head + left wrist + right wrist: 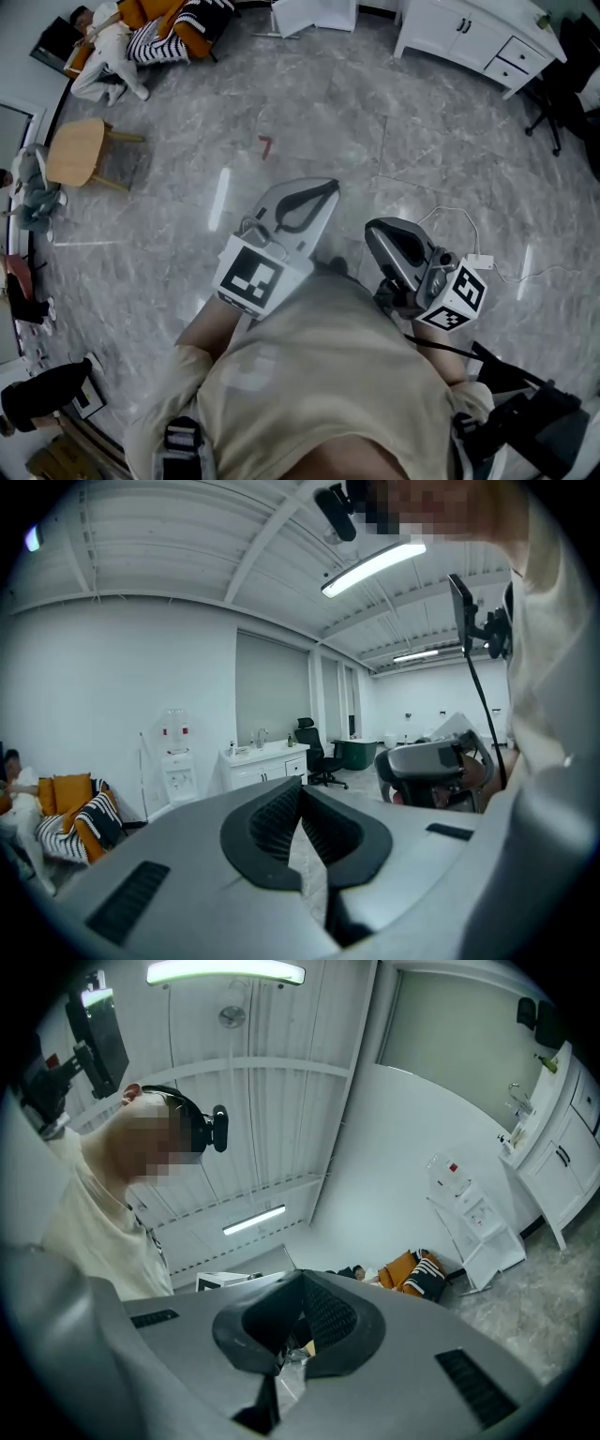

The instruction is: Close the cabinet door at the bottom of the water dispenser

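The white water dispenser (315,13) stands across the floor at the top of the head view, far from both grippers. In the left gripper view the water dispenser (176,757) is small against the back wall, with a red-capped bottle on top. In the right gripper view the water dispenser (466,1211) shows a white door panel (498,1249) swung out at its base. My left gripper (328,186) is held in front of my chest, shut and holding nothing. My right gripper (373,228) is beside it, jaws together, also with nothing in it.
A white sink cabinet (469,33) and a black office chair (562,103) stand to the dispenser's right. At the left are a wooden stool (80,150) and a person lying on an orange sofa (122,37). A white cable and plug strip (478,261) lie on the marble floor near my right gripper.
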Tool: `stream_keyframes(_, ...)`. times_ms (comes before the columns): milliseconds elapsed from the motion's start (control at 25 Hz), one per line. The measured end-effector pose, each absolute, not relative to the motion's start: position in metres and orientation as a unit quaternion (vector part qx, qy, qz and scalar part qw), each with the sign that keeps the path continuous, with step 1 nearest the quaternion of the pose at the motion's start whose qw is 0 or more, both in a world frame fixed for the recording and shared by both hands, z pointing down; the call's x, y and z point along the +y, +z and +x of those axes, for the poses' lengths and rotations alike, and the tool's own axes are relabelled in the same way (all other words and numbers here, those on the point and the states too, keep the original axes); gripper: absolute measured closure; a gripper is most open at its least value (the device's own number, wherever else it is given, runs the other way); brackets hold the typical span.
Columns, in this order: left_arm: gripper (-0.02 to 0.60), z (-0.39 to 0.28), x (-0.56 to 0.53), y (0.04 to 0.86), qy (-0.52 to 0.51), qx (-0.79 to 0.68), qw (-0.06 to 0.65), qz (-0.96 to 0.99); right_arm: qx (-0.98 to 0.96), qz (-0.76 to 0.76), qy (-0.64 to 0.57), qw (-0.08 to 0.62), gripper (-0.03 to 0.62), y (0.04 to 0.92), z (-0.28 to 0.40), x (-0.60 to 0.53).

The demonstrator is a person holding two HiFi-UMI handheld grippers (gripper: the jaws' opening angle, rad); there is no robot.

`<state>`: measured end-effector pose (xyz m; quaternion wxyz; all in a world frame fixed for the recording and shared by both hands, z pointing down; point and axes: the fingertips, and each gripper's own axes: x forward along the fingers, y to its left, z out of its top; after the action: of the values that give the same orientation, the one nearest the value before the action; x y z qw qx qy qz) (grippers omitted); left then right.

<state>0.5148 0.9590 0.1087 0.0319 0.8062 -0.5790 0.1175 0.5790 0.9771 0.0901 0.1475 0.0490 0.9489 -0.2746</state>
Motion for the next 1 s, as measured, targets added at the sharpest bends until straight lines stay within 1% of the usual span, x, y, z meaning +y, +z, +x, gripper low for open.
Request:
stream_keyframes(240,0.591,0.491,0.945,0.106,0.093,-0.565,0.018,0.819,0.954,0.038,-0.265,0.136,0.583,0.091,0.547,0.959)
stream_keyframes(440,0.591,0.438,0.93,0.116,0.084,-0.556,0.035,0.826,0.961,0.051,-0.25,0.103,0.583,0.099,0.491,0.949)
stream_keyframes(520,0.591,0.406,0.923,0.12,0.092,-0.559,0.042,0.823,0.976,0.046,-0.201,0.074,0.583,0.102,0.462,0.941)
stream_keyframes(640,0.591,0.358,0.911,0.118,0.089,-0.569,0.048,0.816,0.995,0.019,-0.093,0.019,0.583,0.106,0.423,0.923)
stream_keyframes(760,0.591,0.315,0.905,0.116,0.079,-0.581,0.052,0.808,1.0,-0.017,-0.016,-0.016,0.583,0.106,0.385,0.907)
stream_keyframes(880,0.591,0.288,0.898,0.12,0.073,-0.578,0.06,0.811,0.997,-0.055,0.033,-0.029,0.583,0.101,0.351,0.896)
stream_keyframes(1000,0.591,0.27,0.889,0.122,0.066,-0.568,0.065,0.818,0.997,-0.062,0.034,-0.023,0.583,0.095,0.322,0.895)
